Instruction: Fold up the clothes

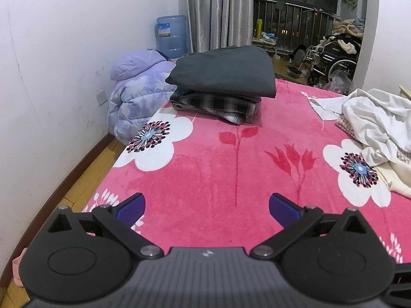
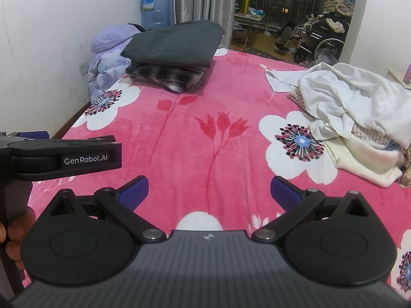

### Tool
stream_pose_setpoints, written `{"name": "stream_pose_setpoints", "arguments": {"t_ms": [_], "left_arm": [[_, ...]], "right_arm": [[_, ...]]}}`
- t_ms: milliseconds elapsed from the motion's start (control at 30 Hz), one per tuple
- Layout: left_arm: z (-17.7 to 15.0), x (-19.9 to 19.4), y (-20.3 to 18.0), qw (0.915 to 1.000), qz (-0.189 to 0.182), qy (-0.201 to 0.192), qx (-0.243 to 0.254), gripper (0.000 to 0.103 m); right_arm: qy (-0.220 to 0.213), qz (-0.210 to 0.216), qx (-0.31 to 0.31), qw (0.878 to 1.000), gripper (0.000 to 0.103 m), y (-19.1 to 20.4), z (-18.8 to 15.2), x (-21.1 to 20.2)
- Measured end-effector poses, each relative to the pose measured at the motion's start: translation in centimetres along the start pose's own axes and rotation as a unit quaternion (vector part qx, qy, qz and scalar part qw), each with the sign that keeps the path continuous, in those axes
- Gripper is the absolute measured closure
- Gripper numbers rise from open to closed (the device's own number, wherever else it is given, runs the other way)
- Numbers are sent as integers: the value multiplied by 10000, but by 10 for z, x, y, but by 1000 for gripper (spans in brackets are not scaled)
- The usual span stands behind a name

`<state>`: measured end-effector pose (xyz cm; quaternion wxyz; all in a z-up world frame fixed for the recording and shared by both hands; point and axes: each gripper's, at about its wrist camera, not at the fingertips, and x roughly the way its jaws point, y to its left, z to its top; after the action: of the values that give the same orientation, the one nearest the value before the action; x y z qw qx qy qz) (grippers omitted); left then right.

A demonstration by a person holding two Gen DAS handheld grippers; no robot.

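Note:
A folded stack sits at the far left of the bed: a dark grey garment on top of a plaid garment. A loose heap of white and cream clothes lies at the bed's right side. My left gripper hovers open over the pink floral blanket with nothing between its blue pads. My right gripper is also open and empty above the blanket. The left gripper's body shows at the left of the right wrist view, held by a hand.
A lilac puffer jacket rests against the wall beside the bed's far left corner, with a blue water jug behind it. Grey curtains, a railing and a wheelchair stand beyond the bed. Wooden floor runs along the left edge.

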<state>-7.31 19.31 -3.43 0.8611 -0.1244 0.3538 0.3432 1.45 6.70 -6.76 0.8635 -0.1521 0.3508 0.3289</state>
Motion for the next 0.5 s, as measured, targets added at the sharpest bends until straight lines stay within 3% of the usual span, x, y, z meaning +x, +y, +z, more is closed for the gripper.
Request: {"name": "stream_pose_setpoints", "arguments": {"t_ms": [500], "left_arm": [[2, 3, 4, 10000, 1, 34, -55, 0]], "right_arm": [[8, -37, -42, 10000, 1, 3, 2, 0]]}}
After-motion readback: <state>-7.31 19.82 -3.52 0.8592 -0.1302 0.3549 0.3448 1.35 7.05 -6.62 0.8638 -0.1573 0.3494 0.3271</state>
